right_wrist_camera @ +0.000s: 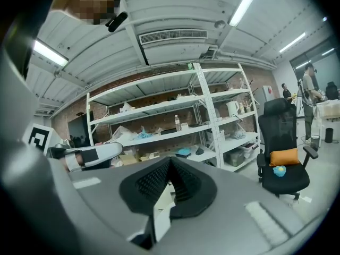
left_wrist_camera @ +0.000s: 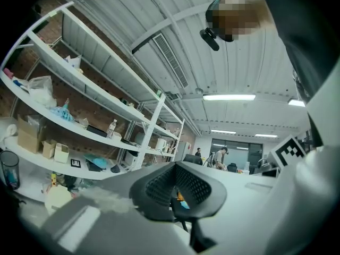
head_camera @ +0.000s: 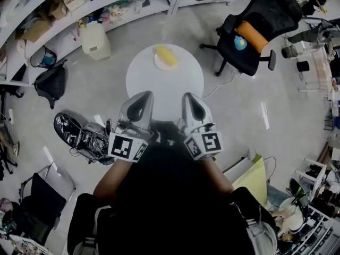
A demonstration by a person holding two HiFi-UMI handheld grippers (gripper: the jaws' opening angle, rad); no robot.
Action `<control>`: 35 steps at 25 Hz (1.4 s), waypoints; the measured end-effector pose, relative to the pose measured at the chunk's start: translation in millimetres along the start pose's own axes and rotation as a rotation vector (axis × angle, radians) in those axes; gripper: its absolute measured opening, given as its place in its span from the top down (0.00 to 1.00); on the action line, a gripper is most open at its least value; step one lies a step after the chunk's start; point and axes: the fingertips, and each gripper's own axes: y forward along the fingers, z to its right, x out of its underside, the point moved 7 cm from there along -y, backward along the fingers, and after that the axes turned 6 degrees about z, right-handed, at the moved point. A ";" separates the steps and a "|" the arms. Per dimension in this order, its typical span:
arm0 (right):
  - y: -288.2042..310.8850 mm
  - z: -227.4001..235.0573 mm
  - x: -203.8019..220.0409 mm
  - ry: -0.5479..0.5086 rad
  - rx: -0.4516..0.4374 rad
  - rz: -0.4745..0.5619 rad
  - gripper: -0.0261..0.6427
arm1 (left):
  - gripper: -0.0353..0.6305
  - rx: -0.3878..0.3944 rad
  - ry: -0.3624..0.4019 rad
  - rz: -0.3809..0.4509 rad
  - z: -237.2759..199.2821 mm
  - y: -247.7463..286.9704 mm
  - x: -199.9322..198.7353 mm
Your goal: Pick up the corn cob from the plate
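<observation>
Left claw [head_camera: 142,95] and right claw [head_camera: 190,96], pinched shut, face the corn cob [head_camera: 166,56] on the plate [head_camera: 157,63].

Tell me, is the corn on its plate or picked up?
On its plate: the corn cob lies on it, untouched, at the far edge of the round table.

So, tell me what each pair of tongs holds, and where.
Nothing: left tongs and right tongs are shut, empty; the yellow corn cob lies on its white plate.
</observation>
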 end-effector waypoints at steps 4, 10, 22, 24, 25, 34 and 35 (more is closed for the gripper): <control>15.8 8.4 2.9 0.012 0.008 -0.008 0.95 | 0.94 0.000 0.002 -0.008 -10.6 14.9 2.7; 45.2 29.7 10.2 0.028 0.003 -0.047 0.95 | 0.94 -0.019 -0.005 -0.027 -28.4 49.0 13.0; 112.2 84.4 41.0 0.049 -0.012 -0.161 0.95 | 0.94 -0.079 -0.044 -0.080 -63.9 113.8 49.6; 120.7 91.3 49.8 0.051 -0.018 -0.185 0.95 | 0.94 -0.092 -0.049 -0.091 -69.5 121.0 58.8; 125.3 95.0 54.2 0.052 -0.020 -0.196 0.95 | 0.94 -0.100 -0.053 -0.096 -72.2 125.1 63.2; 172.3 131.0 92.8 0.040 -0.033 -0.288 0.95 | 0.94 -0.147 -0.084 -0.137 -96.6 161.1 95.8; 176.9 134.5 99.0 0.035 -0.036 -0.301 0.95 | 0.94 -0.153 -0.087 -0.141 -100.1 163.3 99.7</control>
